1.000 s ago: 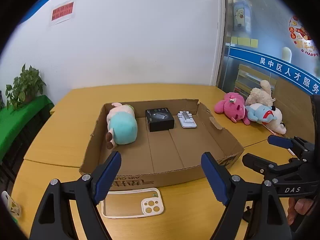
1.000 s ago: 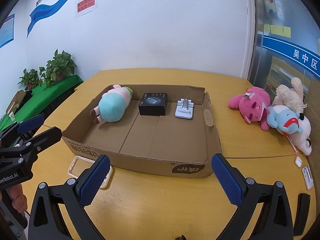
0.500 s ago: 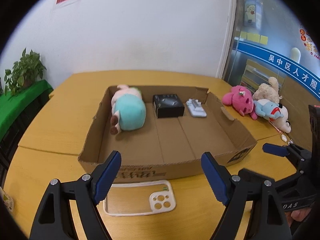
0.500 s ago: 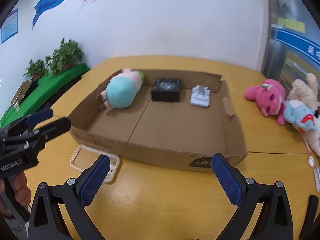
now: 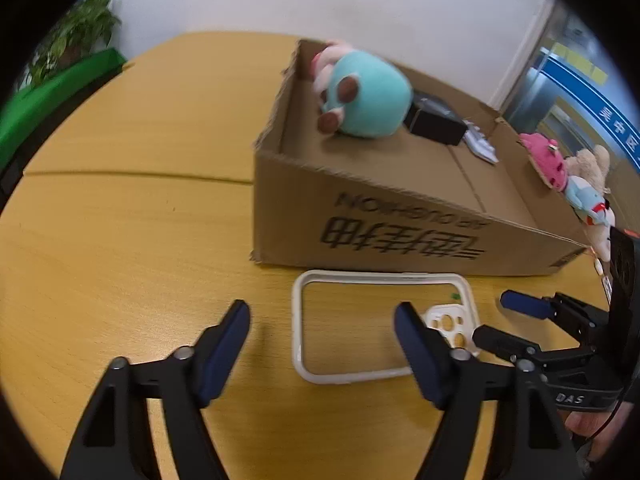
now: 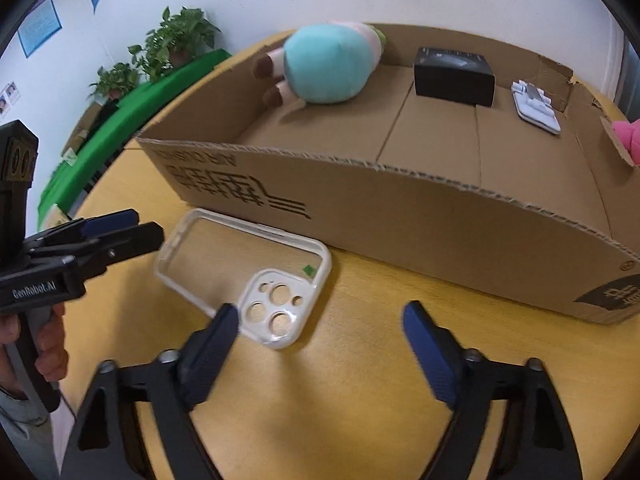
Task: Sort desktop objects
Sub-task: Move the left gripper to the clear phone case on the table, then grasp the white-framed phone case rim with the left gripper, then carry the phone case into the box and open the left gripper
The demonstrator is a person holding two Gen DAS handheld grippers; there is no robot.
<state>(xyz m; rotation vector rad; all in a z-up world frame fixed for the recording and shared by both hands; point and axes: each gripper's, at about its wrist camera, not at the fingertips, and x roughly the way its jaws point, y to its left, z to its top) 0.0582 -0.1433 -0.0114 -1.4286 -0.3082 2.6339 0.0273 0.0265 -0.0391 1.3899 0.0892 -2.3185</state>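
A clear phone case [image 5: 360,320] [image 6: 248,264] with a white rim lies flat on the wooden table, just in front of the cardboard box [image 5: 400,232] [image 6: 400,208]. My left gripper [image 5: 322,316] [image 6: 146,224] hovers low over the case's left half. Its jaws are closing and its pads touch nothing. My right gripper [image 6: 320,312] [image 5: 490,318] hangs by the camera-cutout end. Its jaws are closing too, with only bare table between them. Inside the box are a teal plush [image 5: 368,100] [image 6: 332,64], a black box [image 5: 436,124] [image 6: 452,76] and a white stand [image 5: 480,144] [image 6: 536,108].
A pink plush [image 5: 548,160] [image 6: 628,140] and other soft toys lie right of the box. Potted plants [image 6: 176,40] stand on a green-covered ledge at the far left. A hand [image 6: 48,344] holds the left gripper's handle. Bare table stretches left of the case.
Both grippers have dropped and tilted down toward the table, closing in on the phone case from either end. Both pairs of jaws now stand narrower than before.
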